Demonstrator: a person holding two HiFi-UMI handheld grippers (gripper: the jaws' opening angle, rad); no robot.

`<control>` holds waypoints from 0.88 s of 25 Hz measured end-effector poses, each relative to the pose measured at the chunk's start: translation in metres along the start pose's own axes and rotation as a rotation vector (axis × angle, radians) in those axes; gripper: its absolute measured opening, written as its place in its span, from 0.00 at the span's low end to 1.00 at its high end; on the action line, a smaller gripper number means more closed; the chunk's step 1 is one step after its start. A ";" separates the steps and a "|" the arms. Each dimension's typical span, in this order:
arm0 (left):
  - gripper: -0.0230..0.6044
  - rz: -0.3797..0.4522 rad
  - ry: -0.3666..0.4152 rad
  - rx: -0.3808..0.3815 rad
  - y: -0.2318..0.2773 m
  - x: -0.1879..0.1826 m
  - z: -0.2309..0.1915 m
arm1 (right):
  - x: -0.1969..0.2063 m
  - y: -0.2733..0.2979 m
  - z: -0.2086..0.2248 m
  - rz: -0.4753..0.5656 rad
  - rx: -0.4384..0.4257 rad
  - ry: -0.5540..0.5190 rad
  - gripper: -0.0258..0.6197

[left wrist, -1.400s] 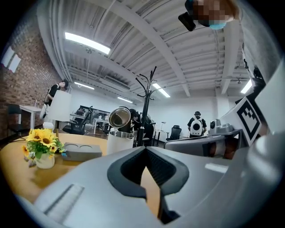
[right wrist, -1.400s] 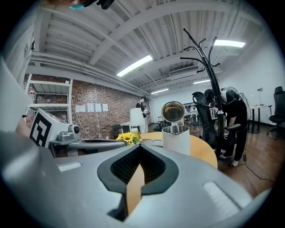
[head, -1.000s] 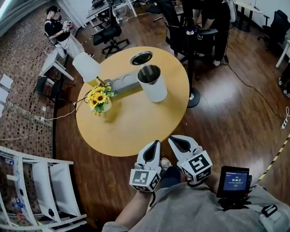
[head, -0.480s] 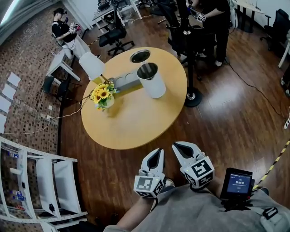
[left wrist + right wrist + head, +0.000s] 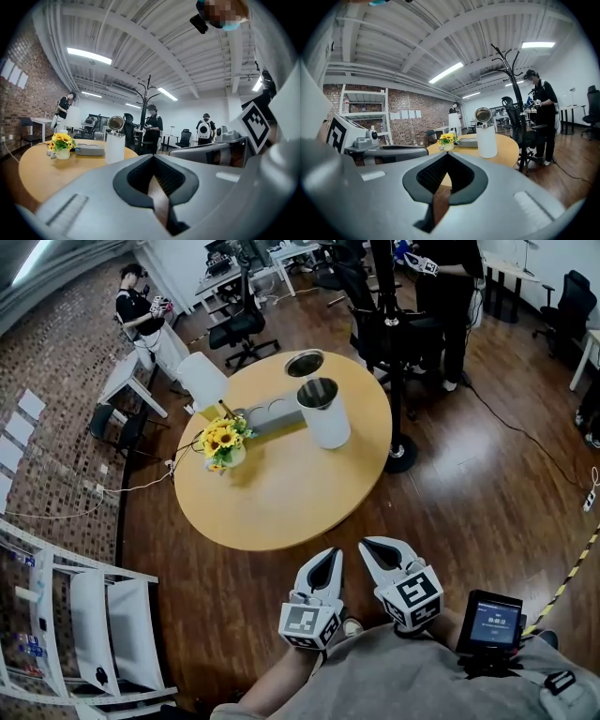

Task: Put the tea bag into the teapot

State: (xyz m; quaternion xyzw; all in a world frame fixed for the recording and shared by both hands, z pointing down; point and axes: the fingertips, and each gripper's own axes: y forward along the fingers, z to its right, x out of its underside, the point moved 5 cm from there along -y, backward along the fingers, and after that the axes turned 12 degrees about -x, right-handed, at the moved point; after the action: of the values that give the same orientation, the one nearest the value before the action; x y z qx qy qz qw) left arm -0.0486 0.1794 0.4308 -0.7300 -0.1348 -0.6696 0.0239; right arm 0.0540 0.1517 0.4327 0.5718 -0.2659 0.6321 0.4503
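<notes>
A tall white cylindrical pot (image 5: 325,413) stands on the far right part of the round wooden table (image 5: 281,493), its round metal lid (image 5: 306,363) tipped open behind it. The pot also shows in the left gripper view (image 5: 115,146) and the right gripper view (image 5: 486,138). I see no tea bag in any view. My left gripper (image 5: 327,553) and right gripper (image 5: 367,545) hang side by side close to my body, off the table's near edge, over the wooden floor. Both are shut with nothing held (image 5: 152,157) (image 5: 446,154).
A small vase of sunflowers (image 5: 223,442), a grey box (image 5: 272,413) and a white lamp shade (image 5: 204,381) sit on the table's left and back. A black chair and coat stand (image 5: 394,334) are behind the table. A white shelf rack (image 5: 84,615) stands at left. People stand farther back.
The head view has shifted, so the table sits slightly higher and farther right in the picture. Both grippers stay shut and near my body.
</notes>
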 end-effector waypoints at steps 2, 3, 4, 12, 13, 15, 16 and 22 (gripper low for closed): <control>0.04 0.006 -0.005 0.002 -0.008 0.001 -0.008 | 0.002 0.005 -0.011 -0.005 0.001 -0.007 0.05; 0.04 0.008 -0.008 0.004 -0.013 0.002 -0.011 | 0.003 0.008 -0.017 -0.008 0.001 -0.009 0.05; 0.04 0.009 -0.009 0.006 -0.016 0.003 -0.013 | 0.004 0.009 -0.021 -0.011 0.003 -0.011 0.05; 0.04 0.005 -0.008 0.020 -0.022 0.007 -0.019 | 0.007 0.015 -0.031 -0.014 0.012 -0.021 0.05; 0.04 0.005 -0.009 0.022 -0.023 0.007 -0.020 | 0.006 0.015 -0.032 -0.014 0.014 -0.022 0.05; 0.04 0.005 -0.011 0.025 -0.023 0.007 -0.021 | 0.005 0.016 -0.033 -0.013 0.016 -0.025 0.05; 0.04 0.006 -0.012 0.027 -0.023 0.006 -0.021 | 0.005 0.016 -0.034 -0.014 0.018 -0.027 0.05; 0.04 0.015 -0.020 0.034 -0.022 0.007 -0.026 | 0.006 0.021 -0.036 -0.018 0.025 -0.036 0.05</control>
State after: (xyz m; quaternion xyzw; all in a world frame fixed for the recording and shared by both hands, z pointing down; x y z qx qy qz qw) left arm -0.0783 0.1962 0.4371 -0.7372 -0.1409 -0.6597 0.0397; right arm 0.0182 0.1741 0.4350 0.5910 -0.2608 0.6211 0.4438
